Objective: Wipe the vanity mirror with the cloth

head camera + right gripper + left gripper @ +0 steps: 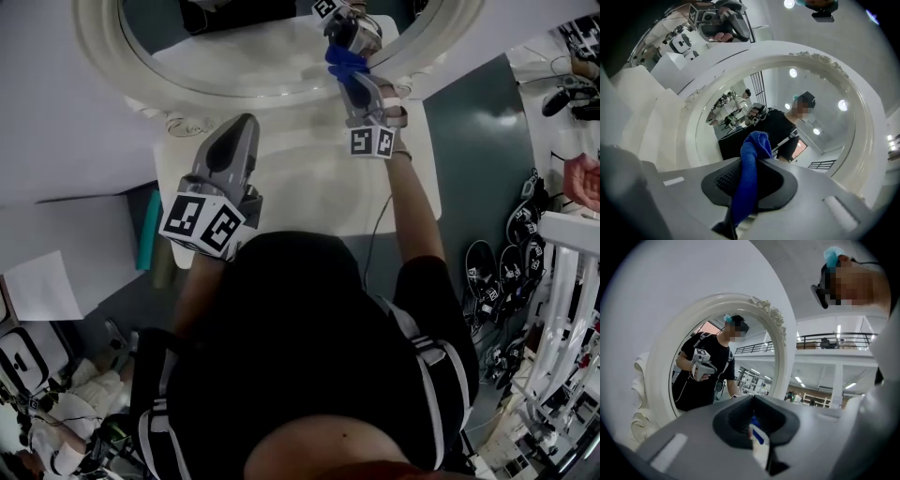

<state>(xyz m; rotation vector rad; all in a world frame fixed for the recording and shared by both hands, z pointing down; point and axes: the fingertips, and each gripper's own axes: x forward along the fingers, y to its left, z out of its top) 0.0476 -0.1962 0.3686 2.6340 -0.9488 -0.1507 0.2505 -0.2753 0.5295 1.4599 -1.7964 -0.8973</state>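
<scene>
Holding the blue cloth (751, 157) clamped in the right gripper (749, 185) jaws close by the vanity mirror (253, 56) rim, left gripper (757, 434) jaws together, empty, above the tabletop (309, 192), most glass seemingly still unwiped.

Round ceiling lamps (789, 3) are glaring overhead; fisheye edges are bending, darkening; close foreground is blurring.
</scene>
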